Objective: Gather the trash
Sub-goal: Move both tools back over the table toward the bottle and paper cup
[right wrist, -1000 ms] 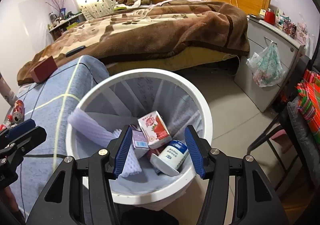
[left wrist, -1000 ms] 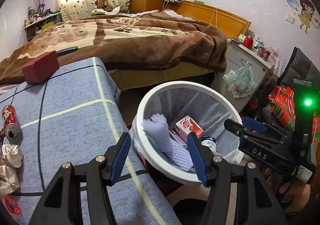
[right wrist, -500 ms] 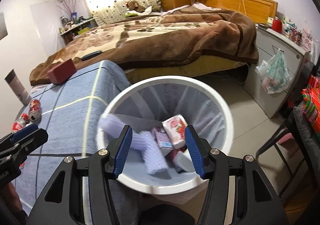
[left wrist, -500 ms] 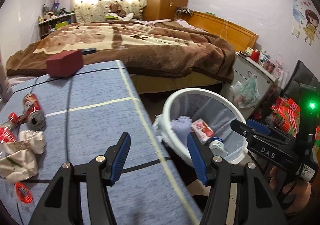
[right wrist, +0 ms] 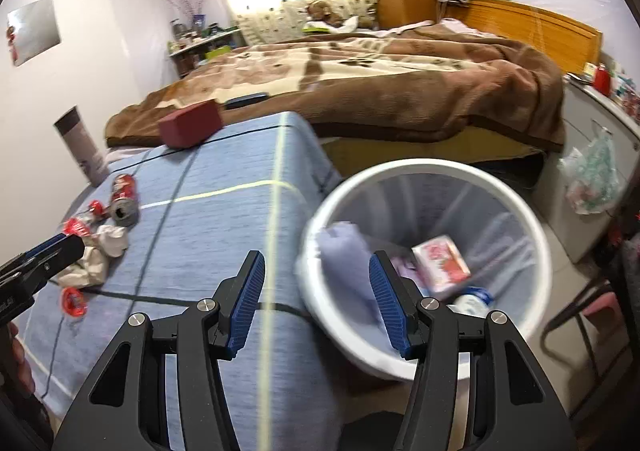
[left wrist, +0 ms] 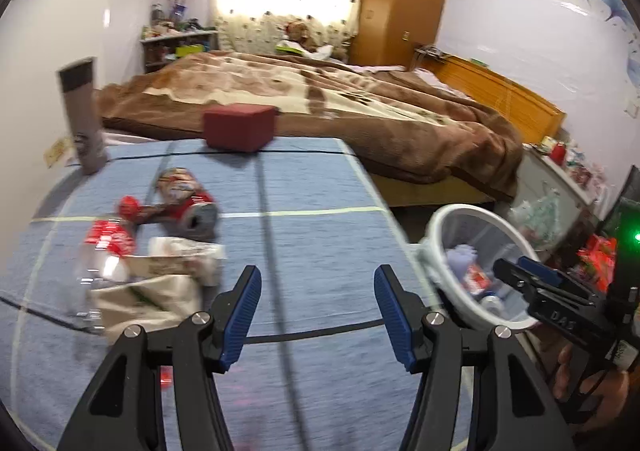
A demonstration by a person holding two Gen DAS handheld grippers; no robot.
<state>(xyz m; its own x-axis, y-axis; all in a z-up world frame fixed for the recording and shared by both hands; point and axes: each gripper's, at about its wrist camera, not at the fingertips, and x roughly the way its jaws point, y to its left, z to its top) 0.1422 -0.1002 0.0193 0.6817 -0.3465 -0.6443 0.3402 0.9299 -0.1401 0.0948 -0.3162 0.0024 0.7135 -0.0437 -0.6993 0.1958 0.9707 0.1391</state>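
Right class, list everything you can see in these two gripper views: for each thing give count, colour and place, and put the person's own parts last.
Table: 1, blue cloth with pale and dark lines, foreground.
Crushed can: 1, red and silver, on its side, table's left part.
Plastic bottle: 1, clear with red label, lying near the can.
Crumpled paper: a pile, whitish, beside the bottle.
Red box: 1, dark red, table's far edge.
Tall cylinder: 1, grey with dark top, upright, far left.
Trash bin: 1, white, off the table's right edge.
Carton: 1, pink and white, inside the bin.
Bed: 1, brown blanket, behind the table.
Left gripper: 1, black with blue pads, open, empty.
Right gripper: 1, same colours, open, empty.
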